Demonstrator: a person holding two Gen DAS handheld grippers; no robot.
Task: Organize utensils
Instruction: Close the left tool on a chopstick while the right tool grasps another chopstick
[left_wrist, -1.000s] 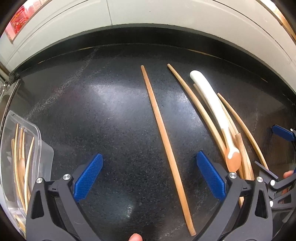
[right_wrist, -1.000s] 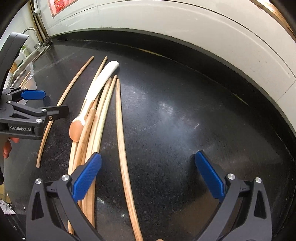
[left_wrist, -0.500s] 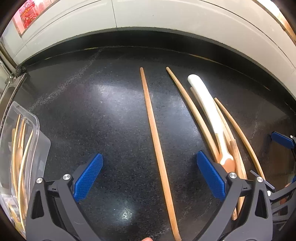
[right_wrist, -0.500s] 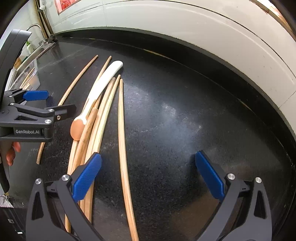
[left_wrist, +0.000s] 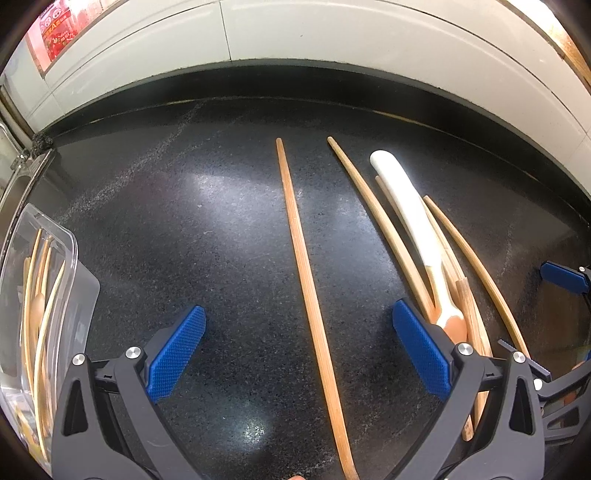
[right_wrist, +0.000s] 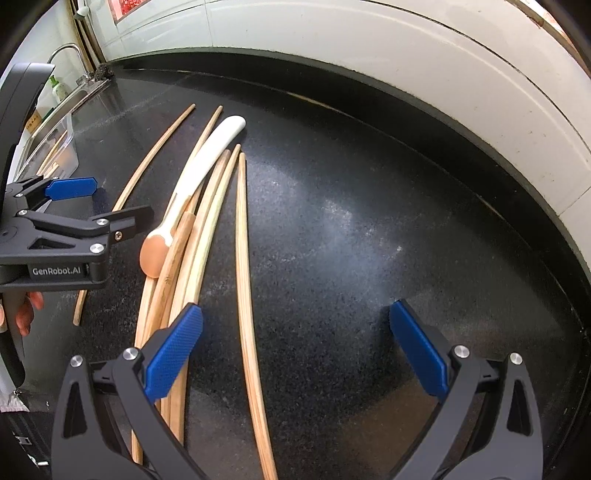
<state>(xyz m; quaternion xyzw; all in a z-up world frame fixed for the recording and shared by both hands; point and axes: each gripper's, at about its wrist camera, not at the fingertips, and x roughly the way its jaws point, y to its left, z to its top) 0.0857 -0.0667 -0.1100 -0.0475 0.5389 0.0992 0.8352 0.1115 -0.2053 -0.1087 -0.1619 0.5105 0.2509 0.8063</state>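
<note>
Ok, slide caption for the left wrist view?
Open left gripper straddling a lone chopstick on black counter.

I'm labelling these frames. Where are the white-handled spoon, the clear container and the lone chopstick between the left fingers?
white-handled spoon (left_wrist: 406, 199): left wrist view, on its white handle.
clear container (left_wrist: 72, 243): left wrist view, on its rim corner.
lone chopstick (left_wrist: 303, 266): left wrist view, mid-shaft.

Illumination: bright, even, supplied from overhead. Glare: pale patches are reflected on the glossy black countertop (left_wrist: 155, 229), at centre in the left wrist view and toward 3 o'clock in the right wrist view (right_wrist: 369, 240). Shadows: soft and short. Distortion: strong fisheye bowing, with dark vignetting at all corners. Focus: sharp throughout; slight overexposure is noted at 1 o'clock.
</note>
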